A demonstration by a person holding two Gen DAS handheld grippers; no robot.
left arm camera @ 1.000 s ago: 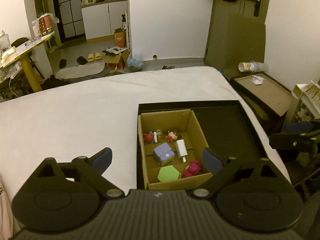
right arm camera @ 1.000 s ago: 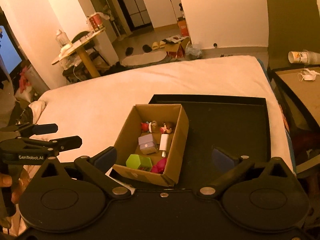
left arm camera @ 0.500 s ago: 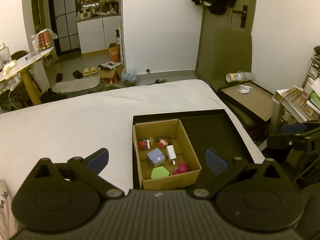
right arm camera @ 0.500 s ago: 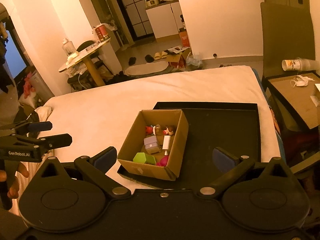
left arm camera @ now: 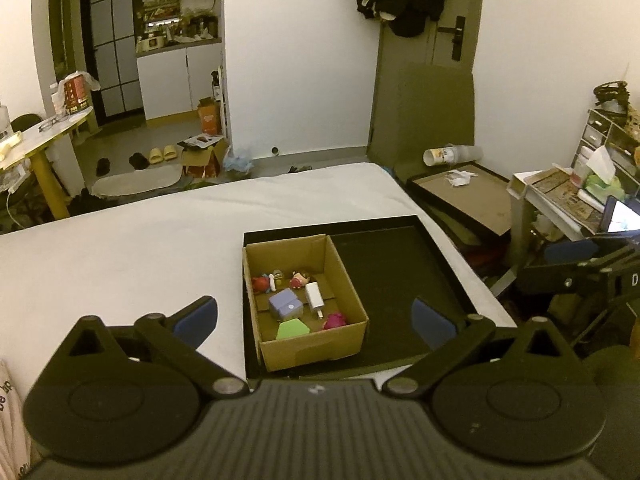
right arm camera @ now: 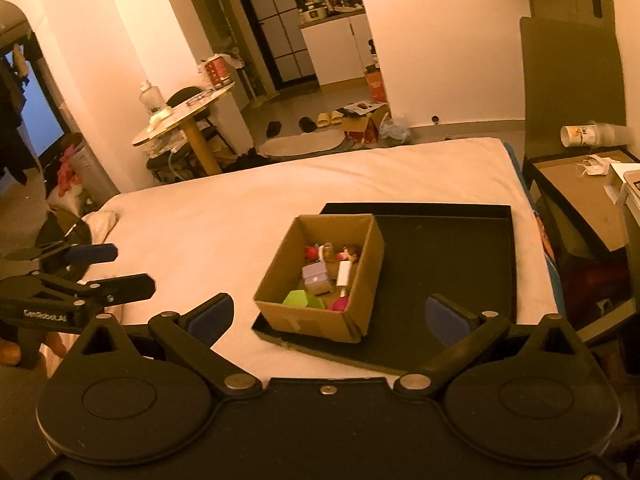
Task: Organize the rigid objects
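Box (left arm camera: 312,344) ahead – left claw (left arm camera: 314,316) spread, empty

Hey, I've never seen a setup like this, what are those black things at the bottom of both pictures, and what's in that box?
Those are two hand-held grippers, one in each of a person's hands, each with a camera looking along its fingers. One picture comes from the left hand-held gripper, the other from the right hand-held gripper. Both are open and hold nothing. Ahead, on a white bed, lies a black tray with a cardboard box in it. Inside are small toys: a green block, a purple cube, a white plug.
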